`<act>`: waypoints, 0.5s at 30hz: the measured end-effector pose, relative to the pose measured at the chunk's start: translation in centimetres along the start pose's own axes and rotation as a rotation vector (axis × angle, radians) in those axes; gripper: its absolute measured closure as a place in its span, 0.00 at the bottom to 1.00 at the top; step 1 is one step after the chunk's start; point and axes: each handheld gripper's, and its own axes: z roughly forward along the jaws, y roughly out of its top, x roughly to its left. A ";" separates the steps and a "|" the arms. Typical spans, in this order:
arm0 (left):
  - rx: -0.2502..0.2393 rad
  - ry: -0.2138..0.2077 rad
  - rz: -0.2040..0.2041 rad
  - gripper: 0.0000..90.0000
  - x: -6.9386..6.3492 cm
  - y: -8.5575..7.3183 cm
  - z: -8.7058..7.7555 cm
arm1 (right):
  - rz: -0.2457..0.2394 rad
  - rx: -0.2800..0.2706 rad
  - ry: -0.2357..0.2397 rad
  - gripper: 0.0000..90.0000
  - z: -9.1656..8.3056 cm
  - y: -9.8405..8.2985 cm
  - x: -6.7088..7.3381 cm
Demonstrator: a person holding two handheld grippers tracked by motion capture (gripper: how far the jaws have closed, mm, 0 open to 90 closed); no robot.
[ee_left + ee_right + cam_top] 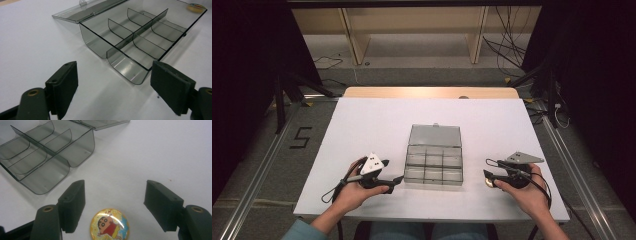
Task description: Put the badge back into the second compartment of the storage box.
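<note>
Left hand [357,192]: low on the left of the white table [362,125], wrapped round its tool, sleeve coming in from the bottom edge.
Left gripper [394,181]: resting just left of the box, nose aimed at the near left corner; in its own view [113,82] the two black jaws stand wide apart with bare table between them — nothing held.
Box [433,165]: a smoky clear plastic organiser in the middle of the table, between the two grippers, six compartments in two rows of three. Every compartment that can be seen into looks empty [140,37].
Lid [435,135]: swung fully back, lying flat on the table behind the box, small latch tab at its far edge [82,3].
Badge [110,225]: a round yellow button with a cartoon child in red, flat on the table, outside the box and to its right — also seen from the left gripper view as a small disc past the box's far side [196,7].
Right gripper [115,200]: jaws spread wide, one each side of the badge, neither touching it; from above [488,176] it sits near the box's right side.
Right hand [527,192]: low right, gripping its tool, cable looping off behind.
</note>
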 end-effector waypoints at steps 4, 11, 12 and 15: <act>-0.001 -0.001 -0.002 0.25 0.1 0.0 0.0 | -0.002 0.001 0.000 0.37 0.0 0.0 0.0; -0.013 -0.017 -0.038 0.25 0.2 0.1 -0.1 | -0.005 0.003 -0.003 0.36 0.0 0.0 -0.1; -0.013 -0.015 -0.036 0.25 0.2 0.1 -0.1 | -0.007 0.002 -0.003 0.36 0.0 0.0 -0.1; -0.011 -0.013 -0.033 0.25 0.1 0.1 -0.2 | -0.009 -0.001 -0.001 0.36 0.0 0.0 -0.1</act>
